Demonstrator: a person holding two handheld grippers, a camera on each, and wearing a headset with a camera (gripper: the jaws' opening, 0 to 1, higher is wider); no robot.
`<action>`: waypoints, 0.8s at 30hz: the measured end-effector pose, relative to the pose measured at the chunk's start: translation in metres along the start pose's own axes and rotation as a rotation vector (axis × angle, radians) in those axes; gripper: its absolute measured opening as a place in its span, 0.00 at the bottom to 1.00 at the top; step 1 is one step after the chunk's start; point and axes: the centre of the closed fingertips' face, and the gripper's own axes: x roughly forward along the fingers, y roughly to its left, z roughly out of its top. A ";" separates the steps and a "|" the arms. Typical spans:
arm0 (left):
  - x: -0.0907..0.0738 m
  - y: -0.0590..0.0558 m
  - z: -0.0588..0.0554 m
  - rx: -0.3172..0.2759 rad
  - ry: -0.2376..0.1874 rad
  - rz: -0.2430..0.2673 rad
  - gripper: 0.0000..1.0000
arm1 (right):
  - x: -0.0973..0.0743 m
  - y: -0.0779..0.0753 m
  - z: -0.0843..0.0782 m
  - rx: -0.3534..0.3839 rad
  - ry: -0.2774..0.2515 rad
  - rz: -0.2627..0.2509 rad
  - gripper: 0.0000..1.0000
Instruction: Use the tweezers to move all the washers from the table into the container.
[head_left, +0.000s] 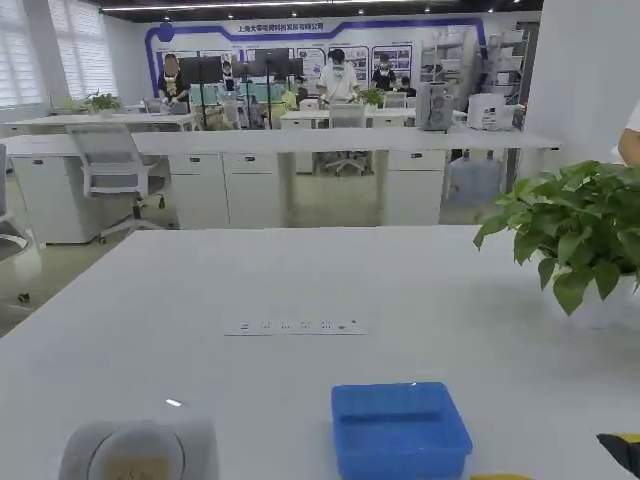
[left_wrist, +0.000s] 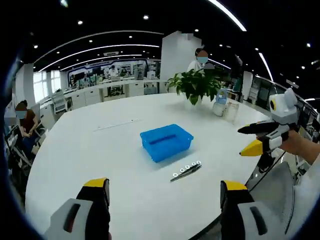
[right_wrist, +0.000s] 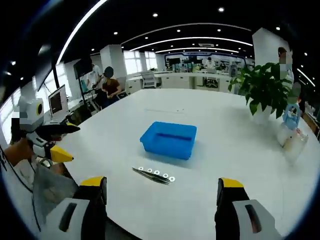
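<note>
The fingers (left_wrist: 96, 186) of the left gripper (left_wrist: 165, 186) are being held wide apart with nothing between them, and those of the right gripper (right_wrist: 162, 184) are being held equally spread and empty. Beyond them, on the white desk (left_wrist: 90, 150), the tweezers (right_wrist: 148, 174) are lying right alongside a short row of washers (right_wrist: 157, 173), just in front of the blue container (right_wrist: 169, 139). The tweezers are being judged thin, light and springy (likely to skid on the smooth top), best pinched mid-length across both blades; the washers, flat and tiny, are being judged fiddly.
</note>
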 end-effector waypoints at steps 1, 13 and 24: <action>0.000 0.001 0.001 0.001 -0.002 0.002 0.93 | 0.000 0.000 0.001 0.000 -0.003 0.001 0.91; -0.003 0.001 0.000 0.013 0.004 0.002 0.93 | 0.002 0.005 -0.002 -0.003 0.019 0.023 0.91; -0.003 0.003 0.001 0.026 0.010 0.002 0.93 | 0.004 0.005 0.001 -0.011 0.018 0.027 0.90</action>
